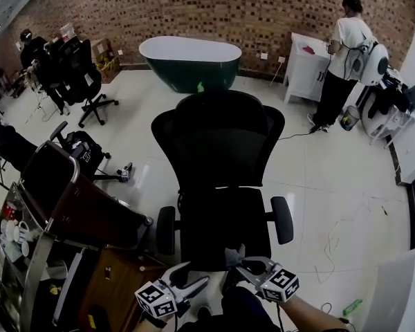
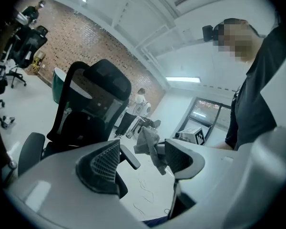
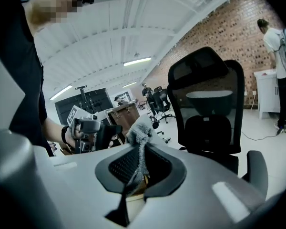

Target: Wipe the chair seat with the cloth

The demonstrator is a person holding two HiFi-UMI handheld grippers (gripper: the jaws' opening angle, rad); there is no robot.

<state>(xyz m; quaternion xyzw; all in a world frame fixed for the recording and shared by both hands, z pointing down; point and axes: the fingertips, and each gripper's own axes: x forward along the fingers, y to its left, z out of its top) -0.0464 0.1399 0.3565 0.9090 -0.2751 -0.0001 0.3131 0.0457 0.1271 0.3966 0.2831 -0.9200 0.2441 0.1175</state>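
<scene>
Chair seat point(image 1: 225, 227) black, glossy floor point(image 1: 332, 178), brick wall point(image 1: 194, 9)

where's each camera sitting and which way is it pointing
Head view: on the person's head, looking steeply down at the black chair; left claw and right claw show at the bottom edge.
Left gripper view: on the left claw, looking along its open jaws at the cloth the right claw holds; the person's torso at right.
Right gripper view: on the right claw, looking along jaws shut on the cloth; the person's hand with the left claw at left.
Shared: all three show the chair.
</scene>
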